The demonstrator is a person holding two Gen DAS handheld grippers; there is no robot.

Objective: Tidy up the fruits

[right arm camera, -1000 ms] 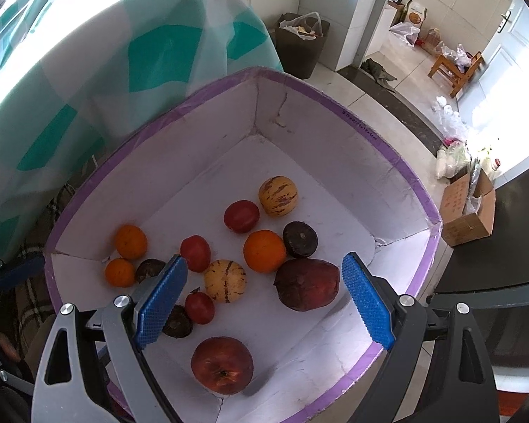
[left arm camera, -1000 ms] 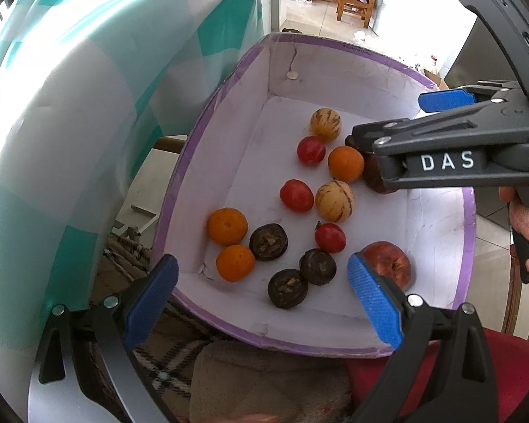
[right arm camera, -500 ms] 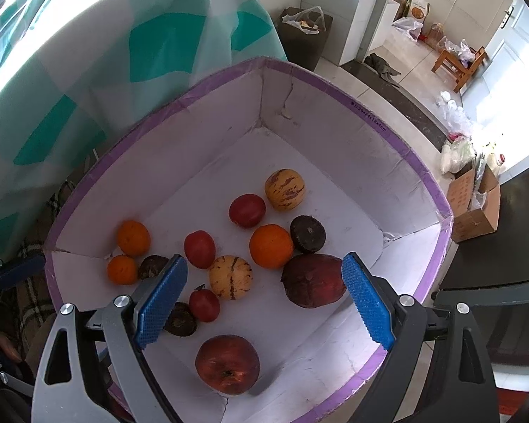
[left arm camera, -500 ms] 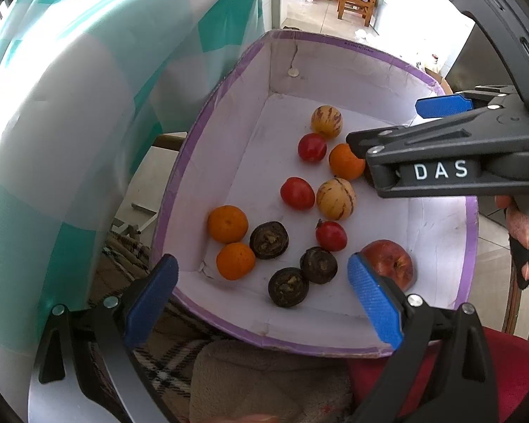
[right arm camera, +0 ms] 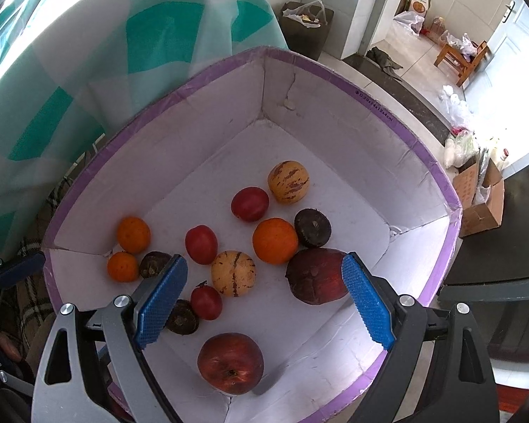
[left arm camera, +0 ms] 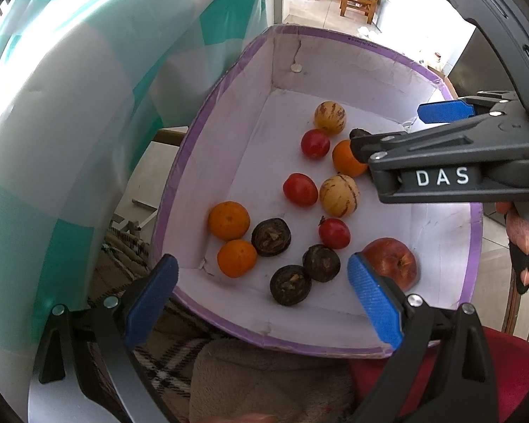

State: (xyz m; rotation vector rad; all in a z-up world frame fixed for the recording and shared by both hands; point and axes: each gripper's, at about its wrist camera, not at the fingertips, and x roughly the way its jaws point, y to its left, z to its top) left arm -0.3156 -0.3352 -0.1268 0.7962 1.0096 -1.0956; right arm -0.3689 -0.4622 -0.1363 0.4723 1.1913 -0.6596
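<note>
Blue-padded right gripper (right arm camera: 261, 298) has crept lower into the box (right arm camera: 335, 81), jaws wide and empty over the dark red fruit (right arm camera: 315, 275); left gripper (left arm camera: 261, 289) hangs open too, so probably that gets grabbed next.

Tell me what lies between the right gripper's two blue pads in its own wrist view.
The right gripper is open above the box. Between its pads show a striped yellow fruit and a small red fruit, neither touched.

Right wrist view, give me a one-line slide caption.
Open right gripper poised over a purple-rimmed box of mixed fruit, nothing held.
</note>
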